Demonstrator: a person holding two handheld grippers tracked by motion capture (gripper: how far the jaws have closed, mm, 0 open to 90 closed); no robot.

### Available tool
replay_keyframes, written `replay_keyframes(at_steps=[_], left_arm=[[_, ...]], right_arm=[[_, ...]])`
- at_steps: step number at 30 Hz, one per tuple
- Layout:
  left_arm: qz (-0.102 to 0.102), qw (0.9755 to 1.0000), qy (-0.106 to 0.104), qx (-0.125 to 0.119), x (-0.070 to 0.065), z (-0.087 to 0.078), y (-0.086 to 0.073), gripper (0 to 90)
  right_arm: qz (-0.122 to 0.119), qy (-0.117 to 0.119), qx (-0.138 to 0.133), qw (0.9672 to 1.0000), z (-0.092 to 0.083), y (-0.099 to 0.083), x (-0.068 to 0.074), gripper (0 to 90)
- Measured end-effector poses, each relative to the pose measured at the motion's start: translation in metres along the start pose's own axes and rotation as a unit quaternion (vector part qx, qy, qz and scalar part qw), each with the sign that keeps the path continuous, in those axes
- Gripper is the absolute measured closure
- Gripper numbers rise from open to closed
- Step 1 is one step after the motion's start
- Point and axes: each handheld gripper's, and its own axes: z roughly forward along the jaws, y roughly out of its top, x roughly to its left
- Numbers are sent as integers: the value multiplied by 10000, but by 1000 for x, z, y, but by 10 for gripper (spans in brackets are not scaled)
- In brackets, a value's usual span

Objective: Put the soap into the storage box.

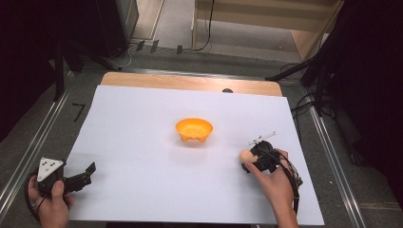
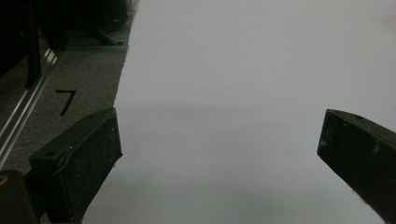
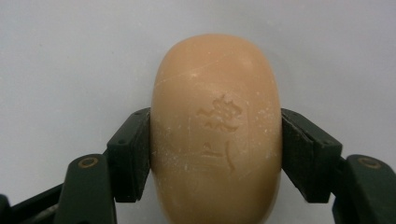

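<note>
A tan oval bar of soap [image 3: 215,126] with a stamped mark sits between the two black jaws of my right gripper [image 3: 215,149], which press on both its sides. In the high view that right gripper [image 1: 248,159] holds the soap [image 1: 246,155] low over the white sheet at the right, with a hand behind it. An orange bowl [image 1: 193,130] stands at the middle of the sheet, apart from both grippers. My left gripper [image 1: 90,168] rests at the sheet's left front edge, its jaws wide apart with nothing between them; the left gripper view shows my left gripper [image 2: 219,140] over bare sheet.
A white sheet [image 1: 142,142] covers the table, with a wooden strip [image 1: 190,83] along its far edge. Grey floor with metal rails [image 1: 28,147] runs along both sides. A black mark like a 7 [image 2: 65,100] lies on the floor to the left.
</note>
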Motion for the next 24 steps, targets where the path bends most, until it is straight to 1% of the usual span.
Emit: replay_keyframes(at_steps=[1,3,5,7,9,11,12,15,18,20,21,22,24], left_arm=[[1,10000,5,1,0,0,0,1],[-1,10000,7,1,0,0,0,1],[3,10000,2,4,0,0,0,1],[3,10000,7,-6,0,0,0,0],[-2,10000,-12,-35,0,-1,0,1],[-13,10000,-25,-36,1,-1,0,1],[-20,10000,-17,-38,1,-1,0,1],[-2,10000,-20,-37,0,-1,0,1],[-14,10000,-21,-32,1,-1,0,1],[-7,10000,-13,-39,1,-1,0,1],[-8,10000,-17,-40,0,0,0,1],[-4,10000,-15,-40,0,0,0,1],[-10,10000,-16,-35,1,0,0,1]], right_arm=[[-36,11,-2,10000,-2,2,0,329],[-190,71,-103,9997,-5,6,-2,330],[-219,180,-128,9995,-8,10,-3,329],[-385,149,-214,9989,-10,14,-4,329],[-493,151,-213,9984,-11,20,-4,329],[-657,152,-217,9975,-11,26,-5,330],[-693,160,-201,9973,-12,30,-4,330],[-904,261,-219,9953,-12,40,-4,329],[-1145,291,-242,9927,-12,51,-3,329],[-1317,271,-265,9906,-13,59,-2,330],[-1373,307,-278,9897,-13,63,-2,330],[-1384,371,-303,9892,-14,67,-3,329],[-1507,455,-459,9865,-16,74,-4,329]])
